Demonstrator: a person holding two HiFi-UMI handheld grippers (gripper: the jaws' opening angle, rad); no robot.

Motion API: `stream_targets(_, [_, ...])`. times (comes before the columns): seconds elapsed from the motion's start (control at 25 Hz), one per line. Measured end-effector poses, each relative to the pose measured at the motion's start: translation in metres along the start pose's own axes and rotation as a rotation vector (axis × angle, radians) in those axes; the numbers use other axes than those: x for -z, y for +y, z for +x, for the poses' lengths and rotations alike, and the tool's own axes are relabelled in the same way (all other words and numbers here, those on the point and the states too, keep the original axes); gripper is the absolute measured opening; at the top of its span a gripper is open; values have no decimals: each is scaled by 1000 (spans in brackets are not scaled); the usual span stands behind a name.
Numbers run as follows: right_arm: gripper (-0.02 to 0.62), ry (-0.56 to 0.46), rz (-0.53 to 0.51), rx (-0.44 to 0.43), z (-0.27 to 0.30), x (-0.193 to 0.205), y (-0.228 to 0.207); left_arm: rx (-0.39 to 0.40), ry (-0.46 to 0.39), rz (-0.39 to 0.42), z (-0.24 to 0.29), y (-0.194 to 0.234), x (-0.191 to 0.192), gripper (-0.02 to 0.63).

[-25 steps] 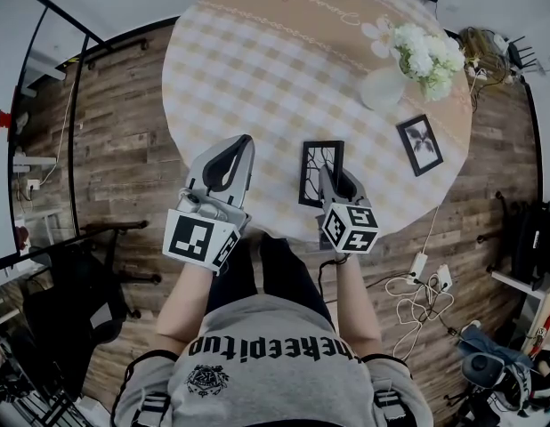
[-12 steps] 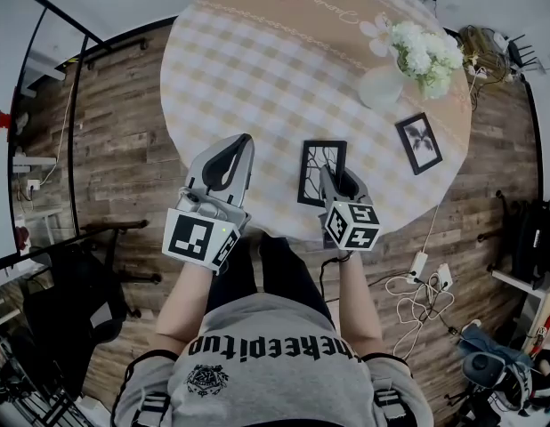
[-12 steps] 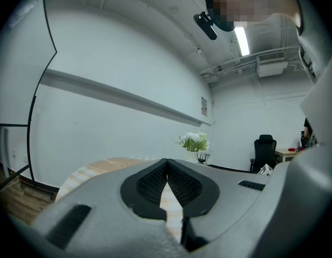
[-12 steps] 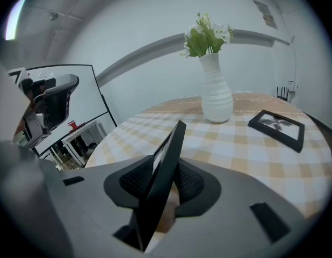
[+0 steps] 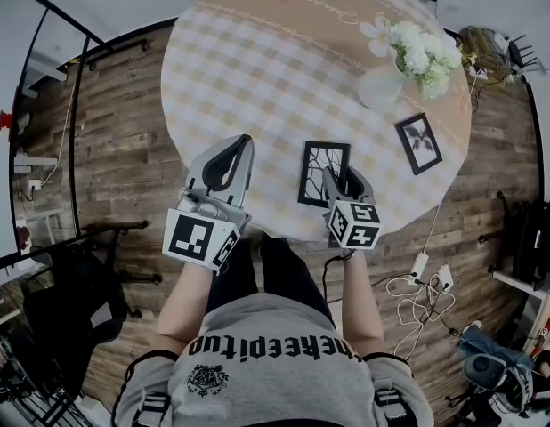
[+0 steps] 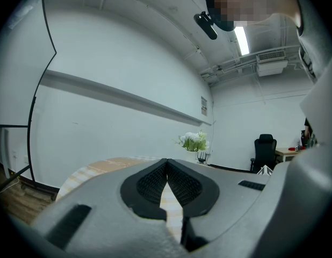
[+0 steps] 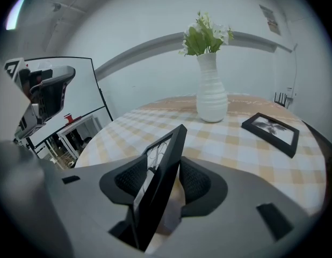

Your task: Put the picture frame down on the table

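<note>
Right tongs (image 7: 164,179), clamped picture frame (image 7: 170,148) (base hidden)

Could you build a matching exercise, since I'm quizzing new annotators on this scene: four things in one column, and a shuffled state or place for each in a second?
Column one:
1. left tool
2. right tool
3. second frame
4. white vase

Column two:
A. lies flat on the tablecloth, near the vase
B. shut on the black picture frame, which is tilted on edge
C. stands upright and holds flowers
D. shut, with nothing between its jaws

Pairs: 1-D, 2-B, 3-A, 4-C.
</note>
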State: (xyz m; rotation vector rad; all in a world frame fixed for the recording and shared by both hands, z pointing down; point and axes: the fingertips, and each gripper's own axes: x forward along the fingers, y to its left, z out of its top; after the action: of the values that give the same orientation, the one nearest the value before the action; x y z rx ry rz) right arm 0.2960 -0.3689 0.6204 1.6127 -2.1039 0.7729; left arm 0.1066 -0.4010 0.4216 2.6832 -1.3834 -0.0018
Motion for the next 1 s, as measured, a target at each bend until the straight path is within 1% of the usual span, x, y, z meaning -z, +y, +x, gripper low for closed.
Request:
stream_targets(0.24, [224,16,13,50,2,11,-16,5,5,3,2,-3,1,15])
stream_targets(0.4, [227,27,47,57,6,19,-23,8,11,5,4,-4,4,15])
stream_targets(0.6, [224,56,23,103,9,23,-27,14,16,7,7,-5,5,15])
stream_targets(0.68, [192,77,-11,151,8,25,-31,16,19,8,8,-5,5,15])
stream_targets(0.72, [195,80,-26,164,8,25,-32,16,20,7,8,-4,6,15])
stream_targets(0.88, [173,67,-19,169,9,24,-32,15,22,5,9,-2,6,15])
stream_targets(1.0, [151,54,-18,190,6,23,-35,18,21,8,8,-2,5,15])
